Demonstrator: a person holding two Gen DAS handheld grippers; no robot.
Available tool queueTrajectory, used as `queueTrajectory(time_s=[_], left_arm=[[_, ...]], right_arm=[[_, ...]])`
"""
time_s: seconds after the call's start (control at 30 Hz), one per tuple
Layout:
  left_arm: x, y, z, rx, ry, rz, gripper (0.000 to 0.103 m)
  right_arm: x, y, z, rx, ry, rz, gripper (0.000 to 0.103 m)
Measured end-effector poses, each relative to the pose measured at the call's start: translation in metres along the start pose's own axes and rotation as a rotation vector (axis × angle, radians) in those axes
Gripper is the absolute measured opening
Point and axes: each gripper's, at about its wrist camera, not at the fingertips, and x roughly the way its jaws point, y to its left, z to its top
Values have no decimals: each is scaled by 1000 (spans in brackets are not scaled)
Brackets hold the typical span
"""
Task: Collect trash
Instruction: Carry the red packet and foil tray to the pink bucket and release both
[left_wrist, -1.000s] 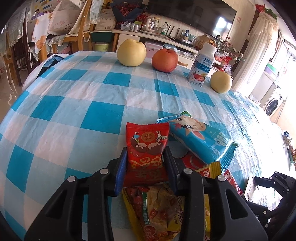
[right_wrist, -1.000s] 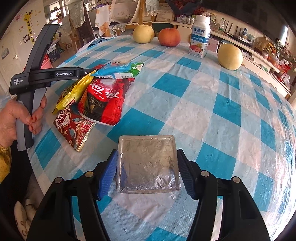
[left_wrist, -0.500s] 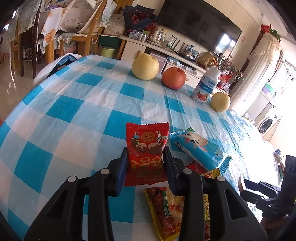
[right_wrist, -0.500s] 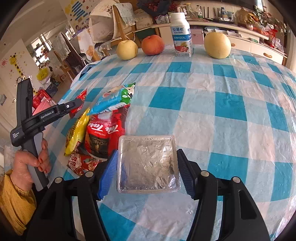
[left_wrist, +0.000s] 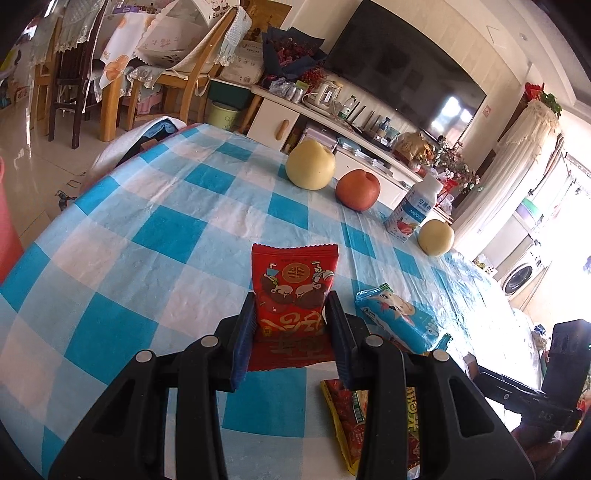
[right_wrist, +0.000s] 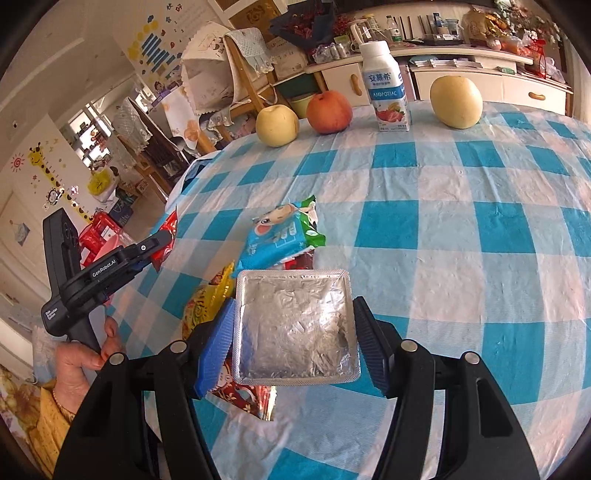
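Now holding two pieces, both lifted above the table (right_wrist: 461, 229): left gripper (left_wrist: 290, 325) narrow on a red packet (left_wrist: 293, 291), right gripper (right_wrist: 293, 332) wide around a foil tray (right_wrist: 295, 325). Could drop either; thin edges, light squeeze. More wrappers (right_wrist: 280, 236) lying near left.

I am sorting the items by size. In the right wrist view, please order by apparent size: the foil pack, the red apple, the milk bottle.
1. foil pack, though nearest the camera
2. milk bottle
3. red apple, close to the bottle, so unsure
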Motion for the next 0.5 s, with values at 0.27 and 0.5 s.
queueTrajectory(time_s=[0.27, 0.5], left_arm=[[-21, 30, 13, -62, -64, 19, 39], [-51, 62, 26, -126, -157, 77, 39]], right_arm=[[-5, 24, 9, 22, -64, -7, 64], [1, 72, 15, -40, -86, 17, 64]])
